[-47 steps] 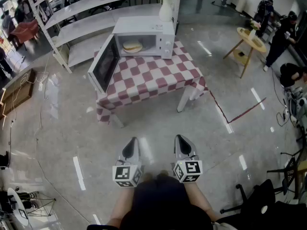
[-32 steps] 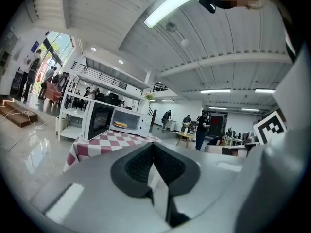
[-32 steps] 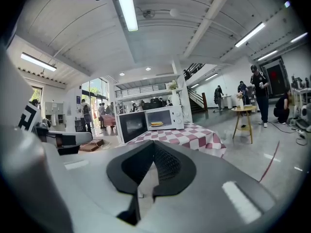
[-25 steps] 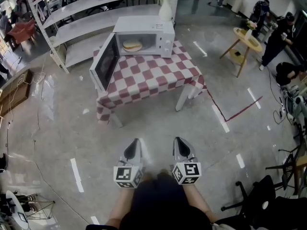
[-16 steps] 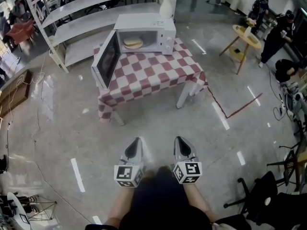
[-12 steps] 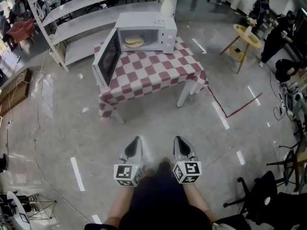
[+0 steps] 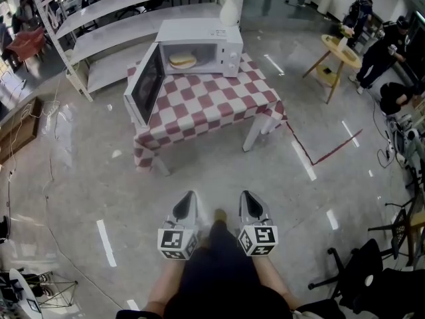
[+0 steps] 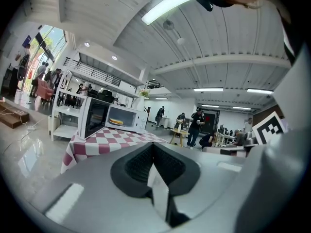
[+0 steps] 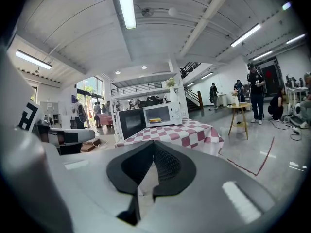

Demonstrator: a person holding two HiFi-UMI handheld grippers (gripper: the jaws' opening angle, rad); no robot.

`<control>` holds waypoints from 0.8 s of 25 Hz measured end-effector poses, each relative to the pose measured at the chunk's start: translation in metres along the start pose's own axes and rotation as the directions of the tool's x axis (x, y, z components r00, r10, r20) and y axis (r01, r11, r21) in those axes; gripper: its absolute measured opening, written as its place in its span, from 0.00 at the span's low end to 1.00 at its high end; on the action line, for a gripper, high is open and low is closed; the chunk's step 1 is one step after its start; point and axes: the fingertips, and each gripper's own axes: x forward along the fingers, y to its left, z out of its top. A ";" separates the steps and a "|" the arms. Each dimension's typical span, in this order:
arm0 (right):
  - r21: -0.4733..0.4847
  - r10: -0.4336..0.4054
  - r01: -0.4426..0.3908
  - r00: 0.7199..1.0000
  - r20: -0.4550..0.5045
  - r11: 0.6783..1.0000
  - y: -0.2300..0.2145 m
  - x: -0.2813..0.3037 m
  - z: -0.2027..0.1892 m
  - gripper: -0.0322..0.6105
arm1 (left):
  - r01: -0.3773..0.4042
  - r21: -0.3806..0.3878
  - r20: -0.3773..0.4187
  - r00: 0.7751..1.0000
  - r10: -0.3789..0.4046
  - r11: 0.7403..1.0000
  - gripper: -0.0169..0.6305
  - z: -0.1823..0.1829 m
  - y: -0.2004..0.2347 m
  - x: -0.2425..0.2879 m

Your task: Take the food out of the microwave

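A white microwave (image 7: 199, 44) stands on a table with a red-and-white checked cloth (image 7: 206, 105), its door (image 7: 146, 84) swung open to the left. Inside lies flat, pale food on a plate (image 7: 182, 61). It also shows in the left gripper view as food (image 8: 115, 122) and in the right gripper view as food (image 9: 154, 120). My left gripper (image 7: 187, 196) and right gripper (image 7: 246, 194) hang side by side over the bare floor, well short of the table. Both are shut with nothing held and point toward the microwave.
A vase of flowers (image 7: 229, 6) stands on top of the microwave. White shelving (image 7: 113, 25) runs behind the table. A round wooden side table (image 7: 345, 53) and people (image 7: 388, 45) are at the right. Red floor tape (image 7: 329, 157) and black chairs (image 7: 372, 271) lie to the right.
Both grippers keep their place and stay shut. The table and microwave drift only slightly in the view as the head camera sways.
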 end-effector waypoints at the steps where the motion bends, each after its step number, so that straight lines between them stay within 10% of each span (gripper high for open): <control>1: 0.000 -0.001 0.001 1.000 0.001 1.000 -0.003 0.003 0.001 0.05 | 0.003 0.001 0.001 1.000 -0.003 1.000 0.04 0.001 0.000 0.004; 20: -0.018 0.052 -0.052 0.999 -0.014 0.998 -0.032 0.086 0.032 0.05 | -0.055 -0.012 0.013 0.998 0.055 0.998 0.04 0.019 0.025 0.079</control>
